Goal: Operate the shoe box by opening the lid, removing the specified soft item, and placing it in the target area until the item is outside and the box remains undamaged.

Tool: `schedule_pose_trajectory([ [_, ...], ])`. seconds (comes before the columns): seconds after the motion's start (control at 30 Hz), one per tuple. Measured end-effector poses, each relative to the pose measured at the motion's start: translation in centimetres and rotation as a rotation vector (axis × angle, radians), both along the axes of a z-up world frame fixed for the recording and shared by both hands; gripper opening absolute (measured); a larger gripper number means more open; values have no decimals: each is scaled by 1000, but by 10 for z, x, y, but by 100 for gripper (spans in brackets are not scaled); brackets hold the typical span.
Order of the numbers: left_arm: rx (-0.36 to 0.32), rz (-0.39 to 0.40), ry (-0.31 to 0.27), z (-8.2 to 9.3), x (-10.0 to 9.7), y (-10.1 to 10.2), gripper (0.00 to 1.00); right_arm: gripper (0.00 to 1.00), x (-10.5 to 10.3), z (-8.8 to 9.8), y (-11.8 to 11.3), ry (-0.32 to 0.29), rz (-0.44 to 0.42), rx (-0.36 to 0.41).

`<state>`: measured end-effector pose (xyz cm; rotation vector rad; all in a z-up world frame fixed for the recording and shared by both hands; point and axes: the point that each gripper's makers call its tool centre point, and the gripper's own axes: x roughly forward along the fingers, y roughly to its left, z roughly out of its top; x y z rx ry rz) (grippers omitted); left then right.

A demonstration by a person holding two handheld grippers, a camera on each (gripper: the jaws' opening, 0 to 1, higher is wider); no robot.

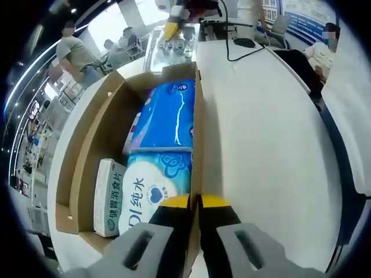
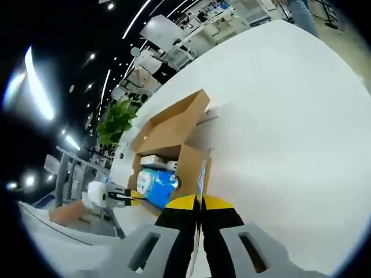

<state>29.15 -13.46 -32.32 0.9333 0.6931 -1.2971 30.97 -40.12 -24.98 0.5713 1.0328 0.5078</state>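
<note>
LEFT: left gripper (image 1: 195,201) pinched on the wall of the shoe box (image 1: 198,139), bottom centre | RIGHT: right gripper (image 2: 199,202) pinched on the same cardboard | ITEM: blue tissue pack (image 1: 168,119) inside box, frame centre | RISK: opposing pulls may tear wall; pack unreachable while both jaws occupied

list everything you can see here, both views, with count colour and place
cardboard box: 1, brown, open, on the table
wet wipes packs: 2, blue and white, inside the box
small carton: 1, white with green print, inside the box beside the near pack
table: 1, white, under the box
black cable: 1, on the table's far end
potted plant: 1, green, beyond the box
people: several, background, standing and seated
left tool: yellow-tipped, shut on a box wall
right tool: yellow-tipped, shut on a box wall
</note>
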Motion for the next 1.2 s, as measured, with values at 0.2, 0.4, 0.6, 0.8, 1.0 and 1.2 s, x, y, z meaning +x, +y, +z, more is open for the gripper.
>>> schedule_pose_trajectory([
  [0.2,2,-2,0,0,0,-1,4,0,7,-12,-6,25,43,-48],
  [0.4,0,1,-1,0,-1,0,4,0,7,-22,-2,67,65,-70],
  [0.6,-2,3,-2,1,0,0,4,0,16,-41,-21,93,106,-150],
  [0.8,-1,7,-1,1,0,0,4,0,27,-47,-25,92,97,-122],
  [1.0,-3,9,1,0,0,0,4,0,24,-52,-17,93,110,-172],
  [1.2,-3,16,4,0,0,0,4,0,22,-59,-18,91,132,-238],
])
